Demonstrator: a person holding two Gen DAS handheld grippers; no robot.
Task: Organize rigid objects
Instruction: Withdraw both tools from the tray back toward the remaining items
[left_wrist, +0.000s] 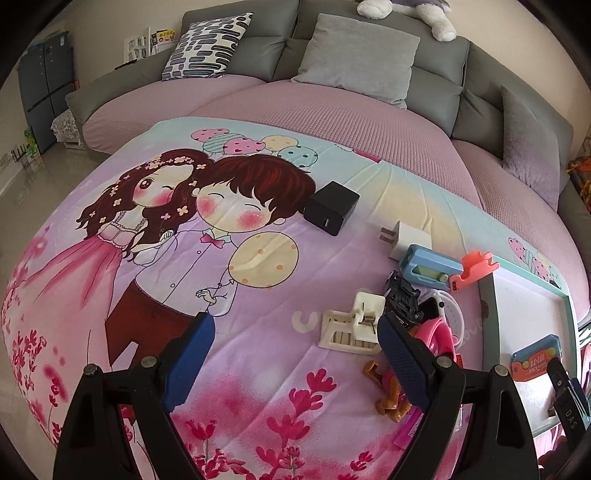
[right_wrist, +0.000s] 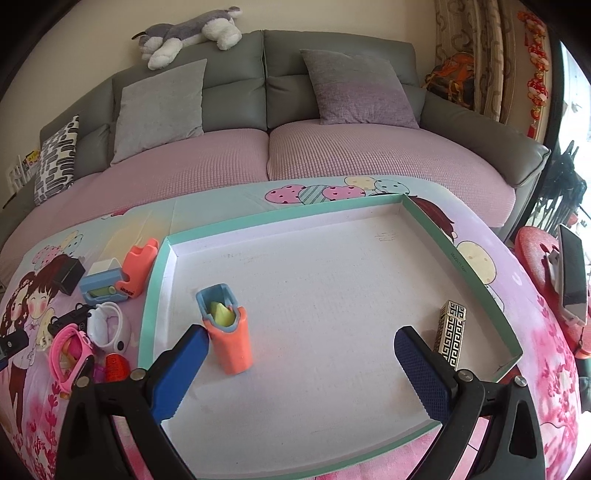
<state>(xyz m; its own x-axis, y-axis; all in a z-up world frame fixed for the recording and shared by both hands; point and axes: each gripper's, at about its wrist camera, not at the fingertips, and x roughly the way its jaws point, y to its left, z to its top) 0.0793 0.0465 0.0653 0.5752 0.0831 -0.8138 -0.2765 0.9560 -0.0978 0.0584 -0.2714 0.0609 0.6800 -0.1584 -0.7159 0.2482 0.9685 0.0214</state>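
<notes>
1. Right gripper (right_wrist: 301, 350) is hovering spread and empty over the tray's (right_wrist: 458, 258) near edge; orange-and-blue sharpener (right_wrist: 231, 339) is standing just beyond its left finger, long axis pointing away, patterned lighter (right_wrist: 452, 332) by the right finger.
2. Left gripper (left_wrist: 295, 354) is hanging spread and empty, nearer the clutter; white clip (left_wrist: 354, 325) is lying just beyond its right finger.
3. Farther off, black charger (left_wrist: 332, 208) and white plug (left_wrist: 406, 240) are waiting outside the tray; only the left view shows the clip and plug, only the right shows the lighter.

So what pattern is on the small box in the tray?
Gold-and-black Greek-key maze on the box; right wrist view.
</notes>
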